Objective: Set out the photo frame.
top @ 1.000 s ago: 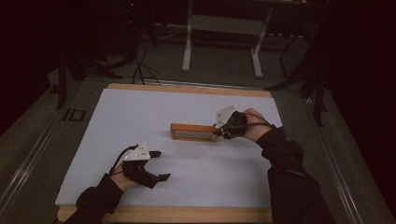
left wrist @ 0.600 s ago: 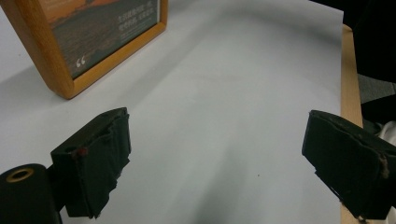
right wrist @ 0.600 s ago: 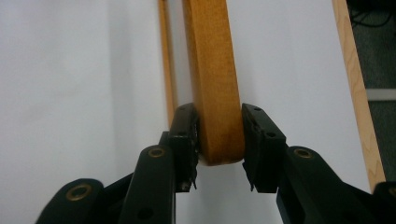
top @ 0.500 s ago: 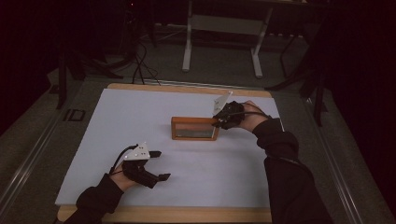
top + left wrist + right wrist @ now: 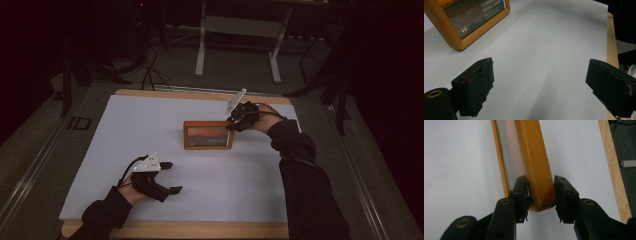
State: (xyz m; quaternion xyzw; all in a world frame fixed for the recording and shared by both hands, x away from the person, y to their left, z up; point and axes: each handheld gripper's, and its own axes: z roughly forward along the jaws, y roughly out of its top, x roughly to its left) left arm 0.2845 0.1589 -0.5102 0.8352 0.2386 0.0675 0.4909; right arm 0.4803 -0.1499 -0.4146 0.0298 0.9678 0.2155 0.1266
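A wooden picture frame (image 5: pixel 208 135) stands on its long edge at mid-table, its picture facing the person. My right gripper (image 5: pixel 232 125) holds its right end. In the right gripper view the frame's wooden edge (image 5: pixel 534 165) sits between the jaws of the right gripper (image 5: pixel 540 180), with both pads against it. Those jaws have just been opening a little, with the frame still between them. My left gripper (image 5: pixel 172 177) rests near the front left, open and holding nothing. In the left gripper view a corner of the frame (image 5: pixel 461 22) lies beyond the wide-apart jaws of the left gripper (image 5: pixel 540 66).
A white sheet (image 5: pixel 150 125) covers the wooden table, whose edge (image 5: pixel 175 230) shows at the front. Behind the table stand the legs of another desk (image 5: pixel 202 40) and cables on the dark floor.
The frame has gone from lying flat to standing upright on its long edge. My right hand rose and moved back with its end. The left gripper kept still.
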